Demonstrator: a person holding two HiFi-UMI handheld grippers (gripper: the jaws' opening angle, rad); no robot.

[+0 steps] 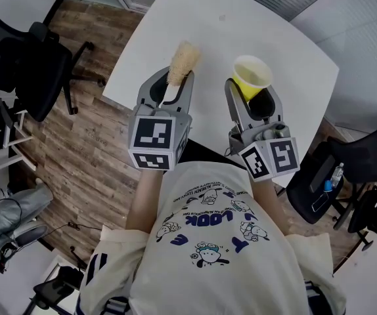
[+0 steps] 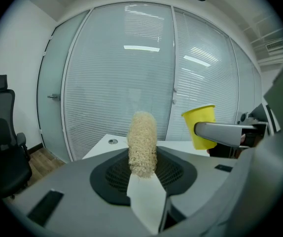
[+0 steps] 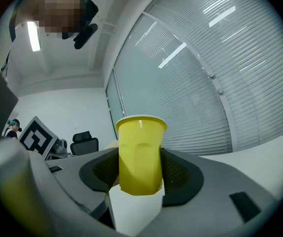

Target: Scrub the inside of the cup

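from where i stand, the step in hand looks like getting the scrubber (image 1: 183,61) into the cup (image 1: 251,76), and nothing has gone in yet: the two are held side by side above the white table (image 1: 201,18), near each other but apart. to do it well, i'd say the cup's mouth, which points away from the person, wants turning toward the fibrous tip. then the scrubber should go in along the cup's own axis, so it doesn't catch the rim, and work round the wall down to the base. the cup looks thin and already shows a slight dent, so i'd guess the grip should stay gentle while the other hand pushes. the left gripper (image 1: 173,92) has its jaws drawn in narrow, clamped on the scrubber's flat white handle, with the pale loofah head sticking out past them. the right gripper (image 1: 259,100) has its jaws set wide, the pads pressed on either side of the yellow cup's lower body, rim outward.
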